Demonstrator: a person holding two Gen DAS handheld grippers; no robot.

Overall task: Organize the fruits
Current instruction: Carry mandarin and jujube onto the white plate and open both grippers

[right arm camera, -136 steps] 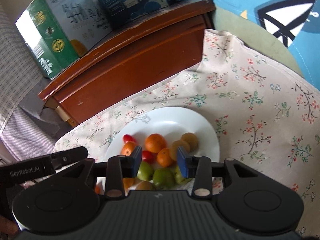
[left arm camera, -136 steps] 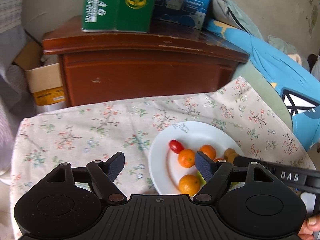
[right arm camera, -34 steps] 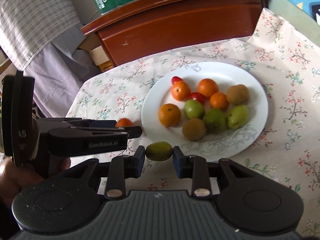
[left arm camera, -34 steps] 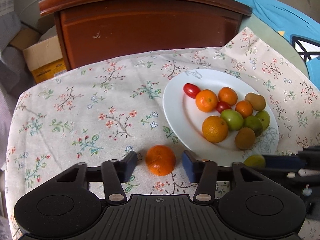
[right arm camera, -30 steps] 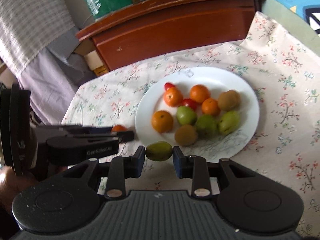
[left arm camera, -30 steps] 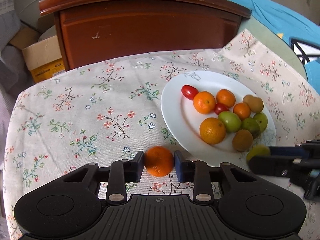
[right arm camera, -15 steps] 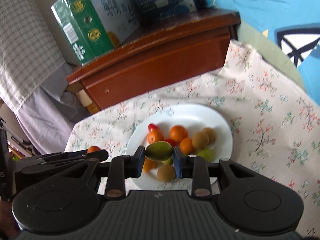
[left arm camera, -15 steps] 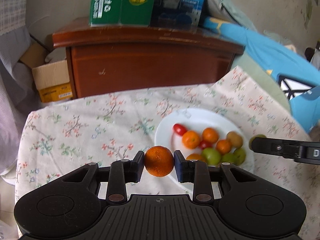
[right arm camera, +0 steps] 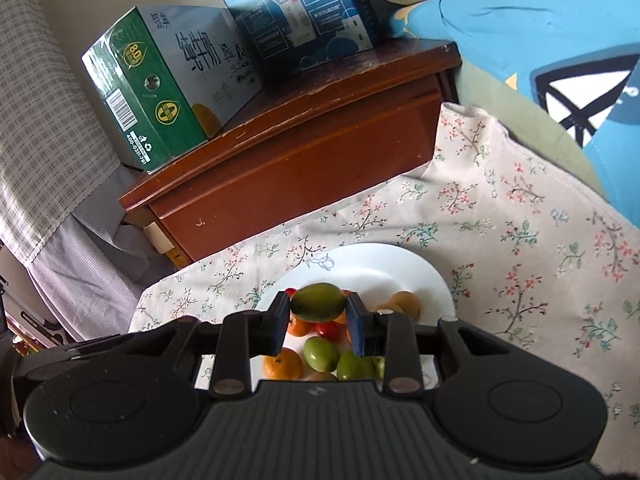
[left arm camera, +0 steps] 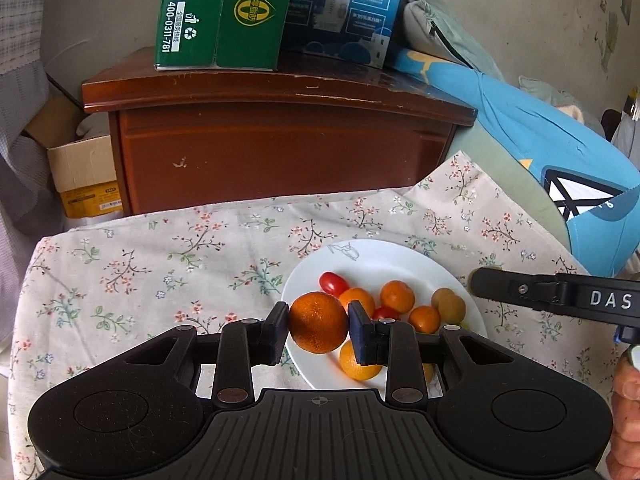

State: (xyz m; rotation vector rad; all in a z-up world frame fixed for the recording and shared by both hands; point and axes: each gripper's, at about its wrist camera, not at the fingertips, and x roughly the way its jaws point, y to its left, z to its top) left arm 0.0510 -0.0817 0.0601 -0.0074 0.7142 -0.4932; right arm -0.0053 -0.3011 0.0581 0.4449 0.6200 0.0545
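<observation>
My left gripper is shut on an orange, held in the air above the near left rim of the white plate. On the plate lie several small oranges, a cherry tomato and a brown kiwi. My right gripper is shut on a green oval fruit, lifted over the white plate, which holds green fruits, oranges and a kiwi. One dark finger of the right gripper reaches in from the right in the left wrist view.
The plate rests on a floral cloth. Behind it stands a brown wooden cabinet carrying a green carton and a blue carton. A blue cushion lies at the right, a cardboard box at the left.
Both grippers have risen with their fruits: the orange left the cloth and now hangs above the plate's rim, and the green fruit went up over the plate. Both views tilted up toward the cabinet.
</observation>
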